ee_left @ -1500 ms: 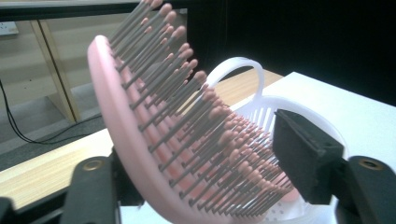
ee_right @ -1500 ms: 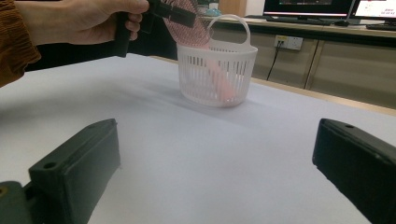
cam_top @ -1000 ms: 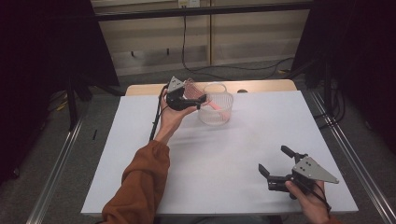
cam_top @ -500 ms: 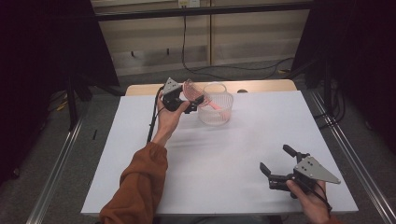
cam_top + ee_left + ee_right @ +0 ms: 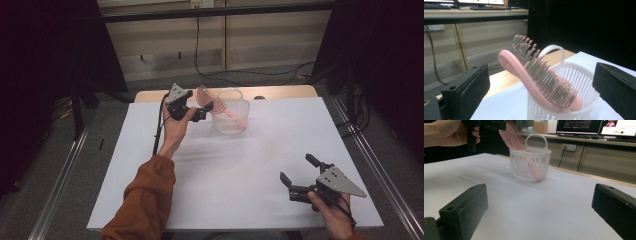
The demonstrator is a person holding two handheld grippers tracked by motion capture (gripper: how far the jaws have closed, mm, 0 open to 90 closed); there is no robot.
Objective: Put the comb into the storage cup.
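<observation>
A pink hairbrush (image 5: 204,96) stands handle-down in a small white slatted basket (image 5: 231,121) at the far middle of the table, its bristled head leaning out over the left rim. My left gripper (image 5: 203,112) hovers just left of the basket, open, its tips close to the brush head. In the left gripper view the brush (image 5: 534,77) and basket (image 5: 580,73) sit beyond the two wide-apart pads (image 5: 471,85). My right gripper (image 5: 297,169) is open near the table's front right. From the right gripper view, the basket (image 5: 530,165) stands ahead and the left hand is at the upper left.
The white table top (image 5: 240,165) has a wooden strip (image 5: 280,92) along its far edge. Metal rails run along both sides of the table. A cable (image 5: 159,130) trails from the left gripper down the table's left part.
My left gripper has drawn a little left and back from the basket. The brush stays leaning in the basket. The right gripper has hardly moved.
</observation>
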